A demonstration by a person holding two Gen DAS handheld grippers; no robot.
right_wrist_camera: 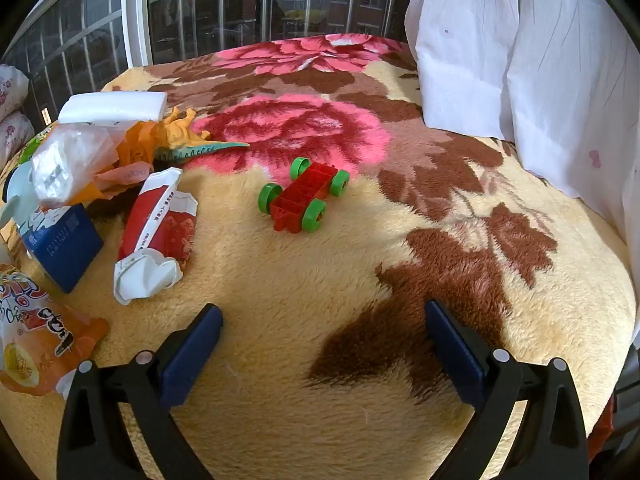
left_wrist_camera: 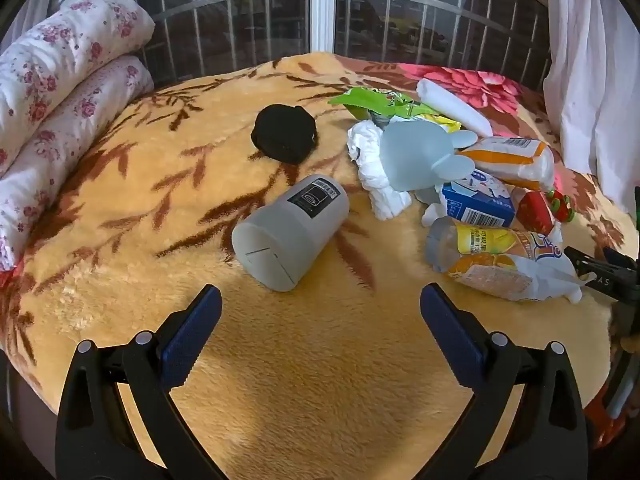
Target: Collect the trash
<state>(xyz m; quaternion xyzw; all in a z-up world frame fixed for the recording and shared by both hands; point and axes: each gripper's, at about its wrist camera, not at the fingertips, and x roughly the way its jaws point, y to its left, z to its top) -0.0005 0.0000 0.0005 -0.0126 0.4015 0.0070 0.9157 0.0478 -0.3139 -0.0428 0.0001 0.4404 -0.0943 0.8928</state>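
Observation:
A pile of trash lies on the flowered blanket [left_wrist_camera: 304,360]: a green wrapper [left_wrist_camera: 372,102], crumpled white tissue [left_wrist_camera: 376,168], a blue carton [left_wrist_camera: 478,202], and an orange snack bag [left_wrist_camera: 504,268]. A grey cylinder [left_wrist_camera: 290,232] lies on its side just ahead of my left gripper [left_wrist_camera: 320,308], which is open and holds nothing. In the right wrist view a crushed red-and-white paper cup [right_wrist_camera: 156,232], the blue carton [right_wrist_camera: 64,244] and the orange snack bag [right_wrist_camera: 36,344] lie left of my right gripper [right_wrist_camera: 322,328], which is open and empty over the blanket [right_wrist_camera: 300,360].
A black round cap [left_wrist_camera: 285,140] and a pale blue plush toy [left_wrist_camera: 424,156] lie on the bed. A red toy car with green wheels [right_wrist_camera: 304,196] and an orange toy dinosaur [right_wrist_camera: 188,136] sit ahead. Rolled flowered bedding [left_wrist_camera: 60,92] is at left, a white curtain [right_wrist_camera: 520,52] at right, a window behind.

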